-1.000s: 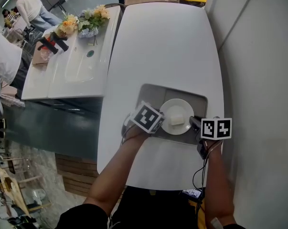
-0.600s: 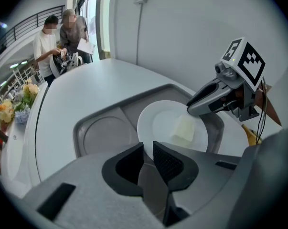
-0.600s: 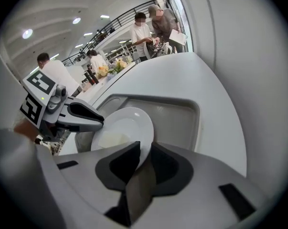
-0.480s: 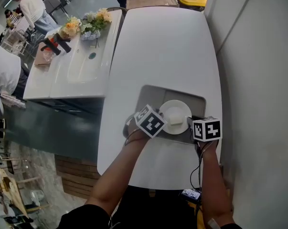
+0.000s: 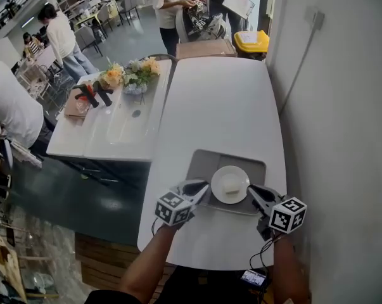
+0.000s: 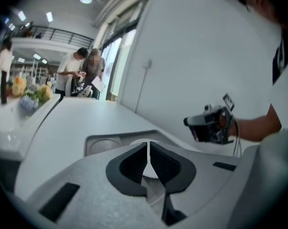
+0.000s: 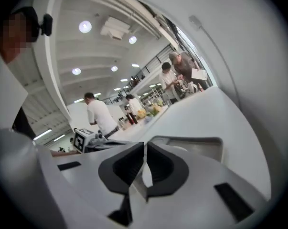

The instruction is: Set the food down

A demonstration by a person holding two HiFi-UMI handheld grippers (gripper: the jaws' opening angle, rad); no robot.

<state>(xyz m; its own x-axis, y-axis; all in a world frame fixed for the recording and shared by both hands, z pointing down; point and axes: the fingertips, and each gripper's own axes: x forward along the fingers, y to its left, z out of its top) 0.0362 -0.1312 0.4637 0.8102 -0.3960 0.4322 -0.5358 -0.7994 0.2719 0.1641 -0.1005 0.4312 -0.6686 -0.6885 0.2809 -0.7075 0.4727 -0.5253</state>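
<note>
Food [image 5: 232, 185] is sitting on the tray [image 5: 198, 164] while the left gripper [image 5: 201, 186] and right gripper [image 5: 254, 190] are closing empty, close enough to nudge it.

A grey tray [image 5: 200, 163] lies flat on the long white desk [image 5: 222, 106], at the desk's near end, closer to the desk's right edge.
</note>
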